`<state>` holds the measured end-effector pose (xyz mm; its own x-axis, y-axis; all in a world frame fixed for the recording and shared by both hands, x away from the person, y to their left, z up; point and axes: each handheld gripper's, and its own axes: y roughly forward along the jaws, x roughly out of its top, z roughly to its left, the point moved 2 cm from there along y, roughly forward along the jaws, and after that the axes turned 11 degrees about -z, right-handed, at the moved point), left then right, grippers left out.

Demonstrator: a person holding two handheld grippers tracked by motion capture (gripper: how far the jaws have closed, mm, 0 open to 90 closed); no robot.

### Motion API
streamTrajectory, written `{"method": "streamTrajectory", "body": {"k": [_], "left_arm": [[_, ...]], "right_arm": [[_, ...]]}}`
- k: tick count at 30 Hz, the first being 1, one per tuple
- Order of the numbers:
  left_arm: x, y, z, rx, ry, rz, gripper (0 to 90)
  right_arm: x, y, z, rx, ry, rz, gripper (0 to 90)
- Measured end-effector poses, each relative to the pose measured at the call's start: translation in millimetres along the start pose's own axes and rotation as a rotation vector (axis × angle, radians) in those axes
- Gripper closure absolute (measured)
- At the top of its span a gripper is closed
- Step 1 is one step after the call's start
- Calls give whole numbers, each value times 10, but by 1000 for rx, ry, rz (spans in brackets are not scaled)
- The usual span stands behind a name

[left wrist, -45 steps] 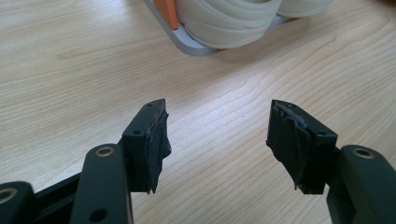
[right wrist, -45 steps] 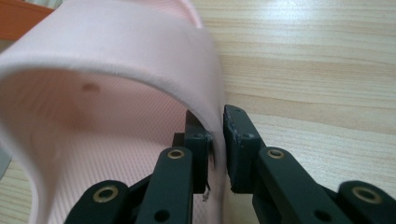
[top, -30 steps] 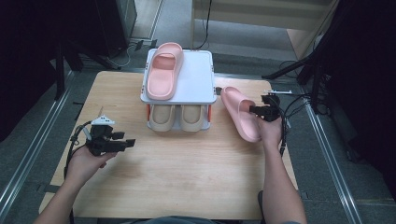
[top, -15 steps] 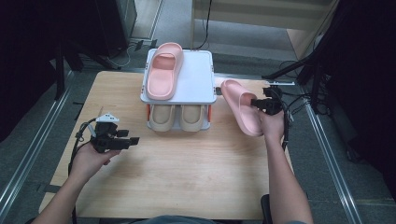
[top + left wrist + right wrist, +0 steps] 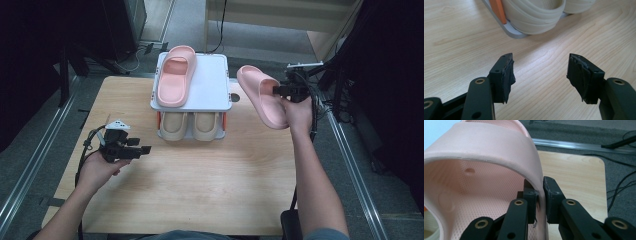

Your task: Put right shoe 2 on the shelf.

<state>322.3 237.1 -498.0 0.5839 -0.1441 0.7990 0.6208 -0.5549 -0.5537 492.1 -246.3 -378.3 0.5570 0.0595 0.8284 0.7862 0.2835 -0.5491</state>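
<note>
My right gripper (image 5: 281, 90) (image 5: 541, 195) is shut on the strap edge of a pink slipper (image 5: 261, 95) (image 5: 486, 170), which hangs in the air to the right of the small white rack (image 5: 215, 85). A second pink slipper (image 5: 175, 75) lies on the rack's top shelf, on its left half. Two beige slippers (image 5: 192, 125) (image 5: 534, 15) sit side by side on the lower shelf. My left gripper (image 5: 142, 149) (image 5: 540, 72) hovers open over the wooden table (image 5: 200, 190) at the left, with nothing between its jaws.
The rack has orange side posts (image 5: 499, 8) and stands at the table's far middle. Metal rails (image 5: 350, 165) run along both sides of the table. Cables (image 5: 621, 142) lie on the grey floor at the right and behind.
The right gripper has lifted the pink slipper up off the table beside the rack. The left gripper has stayed about where it was.
</note>
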Motion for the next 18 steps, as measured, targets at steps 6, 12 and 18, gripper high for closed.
{"method": "streamTrajectory", "body": {"k": [6, 12, 18], "left_arm": [[8, 2, -2, -19, -27, 0, 380], [0, 29, 3, -20, -20, 5, 382], [17, 56, -3, -25, 4, 11, 389]], "right_arm": [[275, -48, 184, 12, -25, -13, 817], [500, 12, 440, 29, -75, -25, 811], [604, 254, 688, 36, -68, 1, 803]]}}
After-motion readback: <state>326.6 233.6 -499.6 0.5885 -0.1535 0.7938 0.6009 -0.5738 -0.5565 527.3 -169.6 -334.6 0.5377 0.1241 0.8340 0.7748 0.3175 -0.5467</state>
